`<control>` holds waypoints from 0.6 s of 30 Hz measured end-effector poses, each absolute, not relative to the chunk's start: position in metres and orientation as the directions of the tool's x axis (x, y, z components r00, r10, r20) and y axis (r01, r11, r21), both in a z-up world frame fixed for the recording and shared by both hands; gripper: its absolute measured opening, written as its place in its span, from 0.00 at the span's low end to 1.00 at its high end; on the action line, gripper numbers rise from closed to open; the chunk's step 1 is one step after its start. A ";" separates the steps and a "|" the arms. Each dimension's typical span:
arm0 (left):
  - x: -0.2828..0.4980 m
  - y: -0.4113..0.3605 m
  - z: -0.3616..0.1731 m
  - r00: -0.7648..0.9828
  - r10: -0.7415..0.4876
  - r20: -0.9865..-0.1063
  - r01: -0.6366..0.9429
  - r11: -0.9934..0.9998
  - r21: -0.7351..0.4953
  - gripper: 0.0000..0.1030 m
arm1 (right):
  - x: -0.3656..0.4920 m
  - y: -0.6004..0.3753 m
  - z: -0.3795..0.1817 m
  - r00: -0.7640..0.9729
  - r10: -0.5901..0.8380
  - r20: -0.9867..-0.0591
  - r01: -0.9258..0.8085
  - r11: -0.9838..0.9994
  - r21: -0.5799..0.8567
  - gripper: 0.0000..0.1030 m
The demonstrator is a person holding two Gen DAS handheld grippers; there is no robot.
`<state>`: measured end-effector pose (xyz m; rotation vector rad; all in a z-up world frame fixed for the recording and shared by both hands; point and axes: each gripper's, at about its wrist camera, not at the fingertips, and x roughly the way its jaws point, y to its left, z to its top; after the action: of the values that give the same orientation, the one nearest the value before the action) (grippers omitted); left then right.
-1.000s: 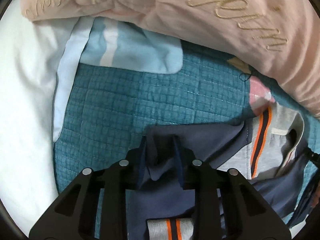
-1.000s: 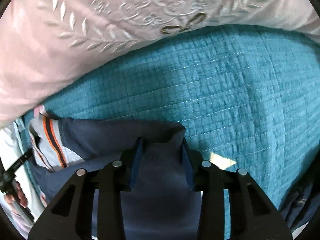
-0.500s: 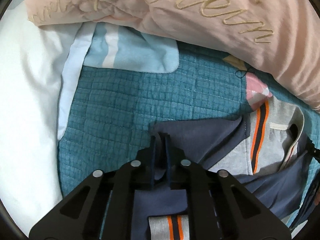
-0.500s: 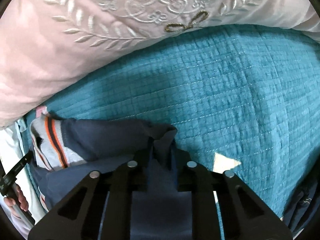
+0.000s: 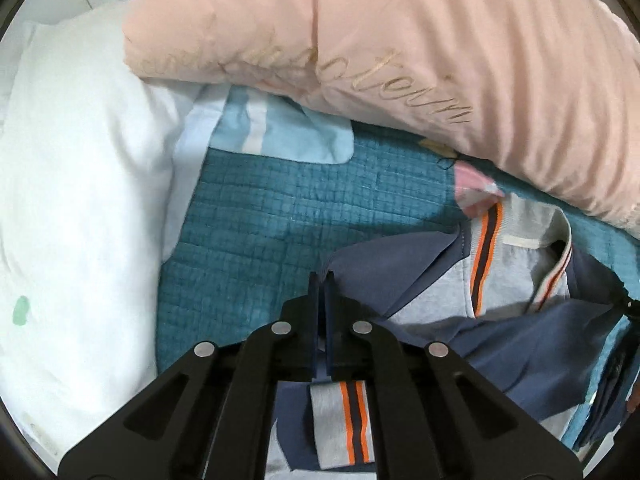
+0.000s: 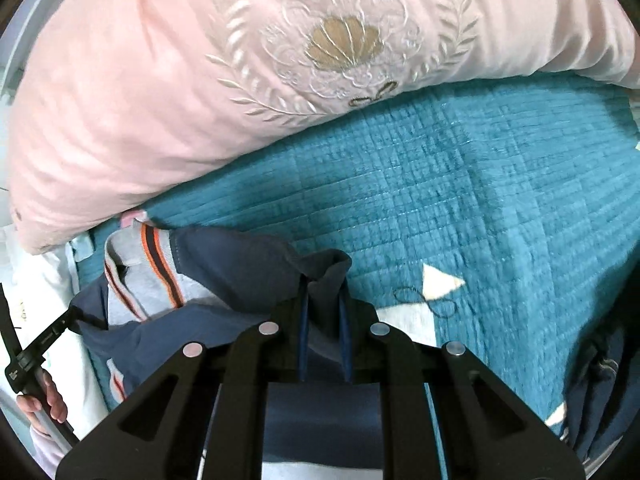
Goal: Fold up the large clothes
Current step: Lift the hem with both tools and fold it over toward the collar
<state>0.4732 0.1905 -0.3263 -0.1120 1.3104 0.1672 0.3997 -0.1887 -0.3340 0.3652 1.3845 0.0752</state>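
Both grippers are clamped now: the left gripper (image 5: 323, 280) and right gripper (image 6: 323, 286), gaping a second ago, each pinch a shoulder of the navy jacket (image 5: 500, 320) and have lifted it off the teal quilt (image 5: 280, 216) near the pink pillow (image 5: 440, 60). Looks like the fold's starting. Only the right view shows the person's hand (image 6: 44, 404); only the left shows the white pillow (image 5: 80, 160).

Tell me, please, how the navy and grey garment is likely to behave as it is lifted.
Probably floppy: the garment drapes and creases between both tongs, left and right. Likely light, since pinched edges carry it. It may drag across the teal quilt.
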 end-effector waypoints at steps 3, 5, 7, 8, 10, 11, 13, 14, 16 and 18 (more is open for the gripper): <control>0.463 0.187 -0.315 0.256 0.055 -0.965 -0.183 0.983 0.007 0.01 | 0.397 -0.198 -0.326 0.207 0.261 -0.943 0.144 0.945 0.294 0.11; 0.455 0.186 -0.304 0.263 0.046 -0.964 -0.182 0.983 -0.002 0.01 | 0.391 -0.201 -0.317 0.215 0.264 -0.940 0.141 0.944 0.297 0.11; 0.448 0.194 -0.293 0.276 0.042 -0.960 -0.178 0.984 -0.008 0.01 | 0.384 -0.206 -0.306 0.221 0.267 -0.938 0.134 0.944 0.301 0.11; 0.446 0.198 -0.287 0.281 0.040 -0.959 -0.176 0.984 -0.010 0.01 | 0.380 -0.208 -0.300 0.228 0.268 -0.936 0.129 0.945 0.302 0.11; 0.435 0.199 -0.276 0.293 0.035 -0.956 -0.183 0.983 -0.020 0.01 | 0.371 -0.210 -0.286 0.243 0.265 -0.933 0.117 0.947 0.300 0.11; 0.430 0.200 -0.272 0.297 0.034 -0.954 -0.187 0.982 -0.024 0.01 | 0.365 -0.205 -0.281 0.247 0.263 -0.933 0.114 0.948 0.297 0.11; 0.419 0.202 -0.263 0.302 0.034 -0.953 -0.203 0.979 -0.030 0.01 | 0.354 -0.208 -0.270 0.256 0.257 -0.932 0.109 0.950 0.292 0.11; 0.414 0.203 -0.258 0.305 0.028 -0.952 -0.207 0.978 -0.037 0.01 | 0.349 -0.199 -0.265 0.261 0.254 -0.931 0.108 0.951 0.289 0.11; 0.400 0.205 -0.245 0.323 0.014 -0.946 -0.205 0.977 -0.055 0.01 | 0.338 -0.198 -0.256 0.269 0.248 -0.931 0.101 0.954 0.283 0.11; 0.387 0.204 -0.234 0.337 0.017 -0.941 -0.199 0.979 -0.053 0.02 | 0.327 -0.195 -0.250 0.278 0.240 -0.930 0.090 0.958 0.274 0.11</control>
<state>0.3873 0.2042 -0.2343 -0.1691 1.2208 0.1415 0.3272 -0.1948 -0.2503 0.2970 1.2907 0.1021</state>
